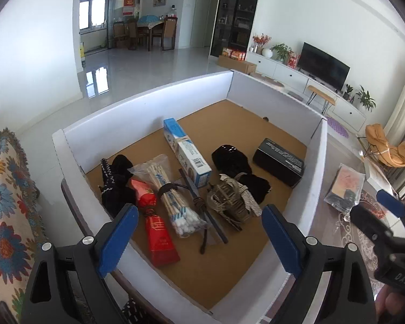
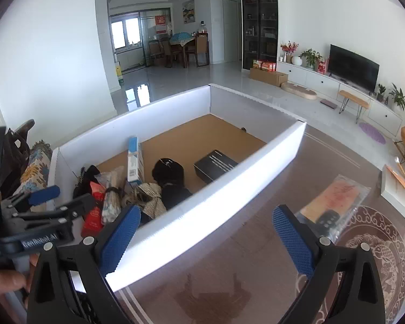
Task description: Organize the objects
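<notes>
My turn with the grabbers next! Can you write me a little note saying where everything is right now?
Left gripper: open, holding nothing, above the white-walled cardboard box.
Right gripper: open, holding nothing, over the brown patterned table.
In the box: red tube, bag of cotton swabs, blue-and-white carton, black rectangular box, dark cloth items.
Left: the clear plastic bag with an orange card lies outside on the table, probably next.

Left gripper (image 1: pixel 197 232) and right gripper (image 2: pixel 214 239) gape wide, empty.
</notes>
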`<move>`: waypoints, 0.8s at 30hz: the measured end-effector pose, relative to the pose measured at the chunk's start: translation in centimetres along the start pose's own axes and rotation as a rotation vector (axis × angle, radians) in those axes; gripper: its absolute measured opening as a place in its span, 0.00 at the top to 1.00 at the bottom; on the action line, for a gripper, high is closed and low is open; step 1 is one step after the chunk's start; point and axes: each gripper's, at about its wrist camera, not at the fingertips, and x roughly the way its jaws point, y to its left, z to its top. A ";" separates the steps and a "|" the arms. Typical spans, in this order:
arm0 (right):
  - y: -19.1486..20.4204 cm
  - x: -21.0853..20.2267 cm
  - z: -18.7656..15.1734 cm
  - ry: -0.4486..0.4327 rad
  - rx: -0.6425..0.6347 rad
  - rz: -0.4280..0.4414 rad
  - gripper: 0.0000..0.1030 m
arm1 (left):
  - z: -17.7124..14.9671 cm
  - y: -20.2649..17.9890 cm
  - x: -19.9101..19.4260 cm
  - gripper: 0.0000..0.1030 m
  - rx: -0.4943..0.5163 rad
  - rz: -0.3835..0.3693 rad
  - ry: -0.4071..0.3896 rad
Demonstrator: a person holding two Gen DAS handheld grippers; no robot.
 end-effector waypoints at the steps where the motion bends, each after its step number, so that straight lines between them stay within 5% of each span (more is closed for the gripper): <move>1: -1.7 -0.5 -1.8 0.013 0.007 -0.035 0.03 | -0.7 -1.2 -1.1 0.09 0.016 -0.032 -0.024; 7: -11.9 -4.1 -12.6 0.119 0.086 -0.269 0.03 | -4.2 -9.2 -7.0 0.09 0.182 -0.243 -0.094; 12: -18.3 -8.0 -18.4 0.169 0.224 -0.368 0.03 | -8.5 -16.2 -8.9 0.08 0.350 -0.399 -0.056; 17: -19.9 -9.6 -20.6 0.172 0.302 -0.397 0.03 | -13.4 -21.3 -7.1 0.08 0.482 -0.434 0.047; 24: -18.9 -8.8 -21.4 0.196 0.306 -0.385 0.03 | -17.6 -23.1 -3.3 0.08 0.565 -0.383 0.168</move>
